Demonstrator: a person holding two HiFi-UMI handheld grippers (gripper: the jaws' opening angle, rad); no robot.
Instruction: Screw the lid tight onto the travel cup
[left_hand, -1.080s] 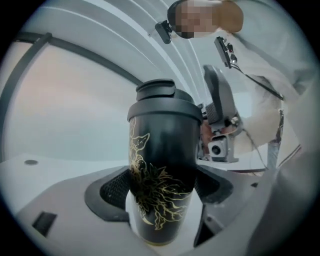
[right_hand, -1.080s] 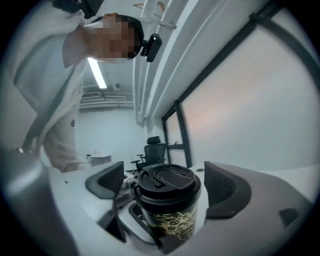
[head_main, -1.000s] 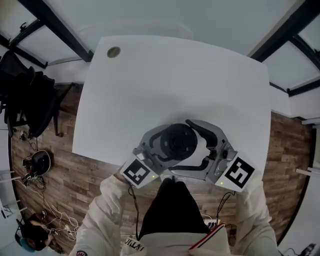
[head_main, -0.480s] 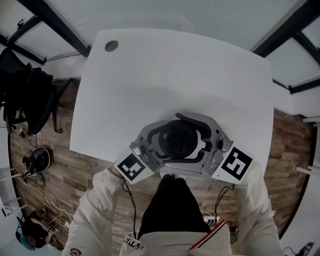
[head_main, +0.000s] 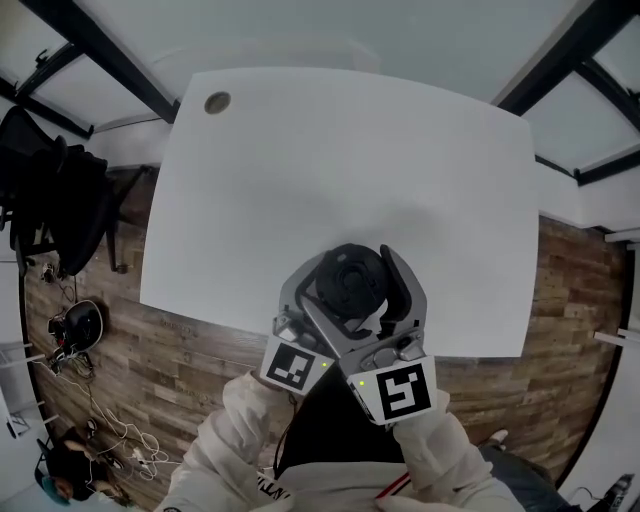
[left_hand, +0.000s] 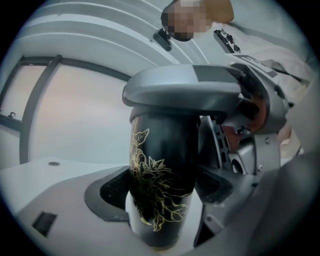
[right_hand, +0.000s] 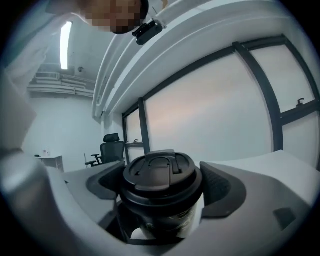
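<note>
Setting: White table (head_main: 300, 150) is being used as the work surface, with a round cable hole (head_main: 217, 102) near its far left corner; wooden floor (head_main: 150, 340) is showing around it, and a black office chair (right_hand: 111, 145) is showing in the background.
Item: travel cup (left_hand: 160, 150), black with a gold floral pattern, is being held upright over the near edge of the table, close to the person's body; whether its base is resting on the surface cannot be told.
Fitting: lid (right_hand: 160, 170), black with a flip tab, is sitting level on the cup's mouth.
Left gripper (left_hand: 165, 189): its jaws are being held wide, one pad pressing on each side of the cup's body, low down.
Reason for left hold: the body is judged to be braced this way so that it is not spinning when the lid is twisted.
Right gripper (right_hand: 161, 186): its jaws are being closed around the lid's rim from the near side, above the left gripper; the pads appear to be touching the rim on both sides, though how firmly is hard to judge from this angle.
Reason for right hold: a level grip at rim height is judged to be suiting a turn about the cup's upright axis.
Contents: nothing is being shown of the cup's inside, since the lid is covering it.
Stage: tightening is judged to be under way, not confirmed finished.
</note>
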